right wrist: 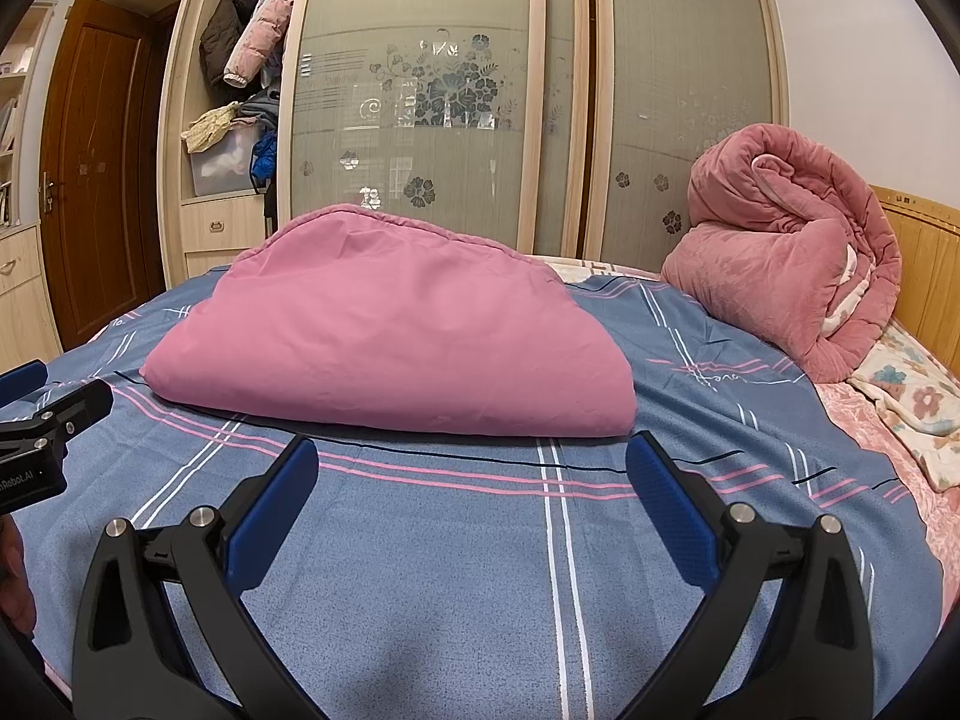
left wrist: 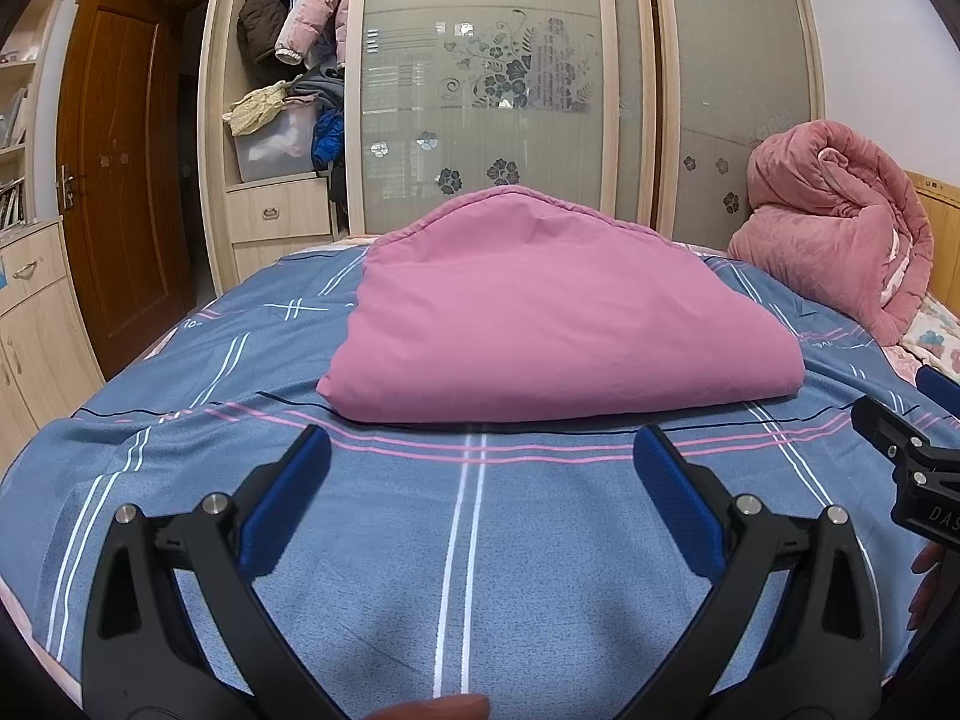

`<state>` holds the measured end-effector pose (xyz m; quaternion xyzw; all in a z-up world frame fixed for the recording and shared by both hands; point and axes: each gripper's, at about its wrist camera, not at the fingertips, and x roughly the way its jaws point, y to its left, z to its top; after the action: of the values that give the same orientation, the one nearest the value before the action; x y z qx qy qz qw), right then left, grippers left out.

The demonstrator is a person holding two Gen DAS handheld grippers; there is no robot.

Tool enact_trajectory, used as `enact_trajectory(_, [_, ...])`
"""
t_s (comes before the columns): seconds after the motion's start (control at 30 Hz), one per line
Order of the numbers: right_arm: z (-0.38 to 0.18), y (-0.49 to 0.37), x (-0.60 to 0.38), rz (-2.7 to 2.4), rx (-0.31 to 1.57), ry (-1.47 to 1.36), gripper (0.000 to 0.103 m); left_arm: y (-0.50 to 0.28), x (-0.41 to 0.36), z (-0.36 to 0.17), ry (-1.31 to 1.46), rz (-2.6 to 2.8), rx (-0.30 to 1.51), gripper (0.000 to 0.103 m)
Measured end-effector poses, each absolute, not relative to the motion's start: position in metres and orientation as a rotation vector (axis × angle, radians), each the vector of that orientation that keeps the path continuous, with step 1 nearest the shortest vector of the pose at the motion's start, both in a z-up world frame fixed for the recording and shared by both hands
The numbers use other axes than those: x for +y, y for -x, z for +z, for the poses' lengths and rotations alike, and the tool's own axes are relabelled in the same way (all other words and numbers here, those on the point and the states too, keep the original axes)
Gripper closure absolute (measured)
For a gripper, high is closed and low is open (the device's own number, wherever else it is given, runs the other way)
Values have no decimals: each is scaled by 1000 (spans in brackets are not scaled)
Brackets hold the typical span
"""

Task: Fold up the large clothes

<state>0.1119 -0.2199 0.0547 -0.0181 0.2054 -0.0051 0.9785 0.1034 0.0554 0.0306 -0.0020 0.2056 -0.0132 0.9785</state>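
A pink cloth (left wrist: pixel 558 324) lies folded into a thick rounded bundle on the blue striped bed sheet (left wrist: pixel 420 540). It also shows in the right wrist view (right wrist: pixel 390 336), left of centre. My left gripper (left wrist: pixel 483 450) is open and empty, held just above the sheet a little short of the bundle's near edge. My right gripper (right wrist: pixel 471 459) is open and empty too, short of the bundle's near right corner. Each gripper shows at the edge of the other's view: the right one (left wrist: pixel 912 450), the left one (right wrist: pixel 42 420).
A rolled pink quilt (right wrist: pixel 792 252) sits at the bed's right end by a wooden headboard (right wrist: pixel 924 264). A flowered blanket (right wrist: pixel 918 402) lies beside it. A wardrobe with sliding glass doors (right wrist: pixel 456 108) and an open clothes shelf (left wrist: pixel 282 120) stands behind the bed. A brown door (left wrist: pixel 114 180) is at left.
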Motion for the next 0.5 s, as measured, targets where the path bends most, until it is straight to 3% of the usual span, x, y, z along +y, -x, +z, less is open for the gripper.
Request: enact_trajectory(0.5, [55,-112,-220,-9,416,36,1,-101,53,30,-1,2,399,2])
